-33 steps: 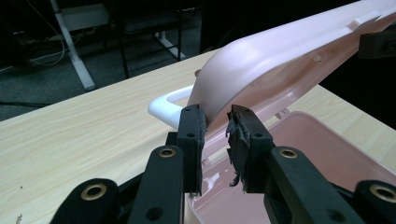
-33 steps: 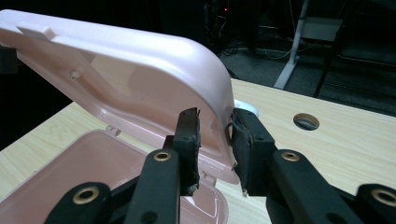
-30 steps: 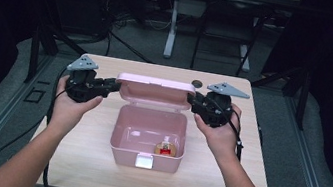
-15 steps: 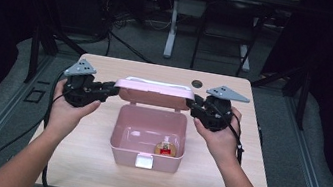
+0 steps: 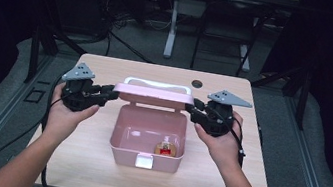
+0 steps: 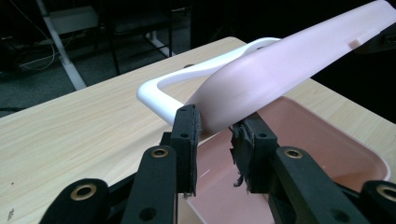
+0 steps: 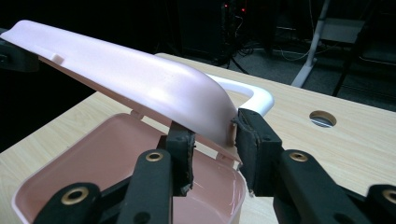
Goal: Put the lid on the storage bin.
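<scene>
At the centre of the high view we see an open pink box (image 5: 147, 138) on the counter (image 5: 92, 168), a small red-and-gold item (image 5: 165, 148) lying at its lower right. Its lid (image 5: 152, 96) tilts up behind. Our left gripper (image 5: 109, 94) and right gripper (image 5: 190, 108) flank the lid's ends, their fingers (image 6: 186, 135) narrow and just easing apart around the lid's edge. The gripper views show the lid's white handle (image 6: 161, 88) close; the high view shows the box's white latch (image 5: 144, 160).
</scene>
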### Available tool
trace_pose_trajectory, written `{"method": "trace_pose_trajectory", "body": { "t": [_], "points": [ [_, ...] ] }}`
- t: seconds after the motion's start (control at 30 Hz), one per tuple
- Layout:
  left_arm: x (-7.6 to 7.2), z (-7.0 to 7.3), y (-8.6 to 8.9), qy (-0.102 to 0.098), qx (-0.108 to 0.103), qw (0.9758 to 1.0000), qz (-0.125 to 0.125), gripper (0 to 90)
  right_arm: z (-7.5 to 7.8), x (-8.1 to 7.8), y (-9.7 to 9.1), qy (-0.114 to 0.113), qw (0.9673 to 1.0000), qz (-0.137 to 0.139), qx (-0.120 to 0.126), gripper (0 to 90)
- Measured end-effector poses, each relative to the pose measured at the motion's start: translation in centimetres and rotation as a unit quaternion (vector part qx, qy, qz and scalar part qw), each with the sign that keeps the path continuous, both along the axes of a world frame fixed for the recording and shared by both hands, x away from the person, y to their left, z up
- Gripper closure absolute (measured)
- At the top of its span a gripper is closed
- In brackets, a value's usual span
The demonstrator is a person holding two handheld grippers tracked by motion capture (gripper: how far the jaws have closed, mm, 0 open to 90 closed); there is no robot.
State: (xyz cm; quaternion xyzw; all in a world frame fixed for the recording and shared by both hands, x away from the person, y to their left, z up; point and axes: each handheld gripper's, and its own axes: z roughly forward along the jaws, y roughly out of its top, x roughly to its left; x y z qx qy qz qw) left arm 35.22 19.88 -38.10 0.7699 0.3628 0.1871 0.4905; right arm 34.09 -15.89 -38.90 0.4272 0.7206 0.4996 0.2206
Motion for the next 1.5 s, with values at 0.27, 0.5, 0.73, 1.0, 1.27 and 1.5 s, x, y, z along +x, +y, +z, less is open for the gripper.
{"method": "trace_pose_trajectory", "body": {
  "t": [0.27,0.5,0.73,1.0,1.27,1.5],
  "points": [
    [-0.5,0.0,0.0,-0.002,0.005,1.0000,-0.006,67.7,0.0,-0.7,-0.1,-0.004,0.9999,0.010,0.003,64.1],
    [-0.9,-0.2,0.2,0.002,0.002,0.9999,-0.013,66.2,-0.2,-1.2,-0.2,-0.005,0.9999,0.014,-0.001,63.6],
    [-1.3,-0.4,0.3,0.003,-0.001,0.9998,-0.018,66.0,-0.4,-1.6,-0.3,-0.003,0.9998,0.019,-0.001,63.6],
    [-2.0,-0.8,0.5,0.003,-0.004,0.9998,-0.021,66.4,-0.7,-2.3,-0.3,-0.004,0.9997,0.022,-0.007,63.7],
    [-2.7,-1.3,0.6,0.005,-0.002,0.9997,-0.025,66.8,-1.2,-3.0,-0.4,-0.002,0.9996,0.027,-0.011,64.0],
    [-3.3,-1.8,0.6,0.003,0.001,0.9996,-0.027,66.8,-1.6,-3.7,-0.5,0.001,0.9995,0.030,-0.012,64.8]
  ]
}}
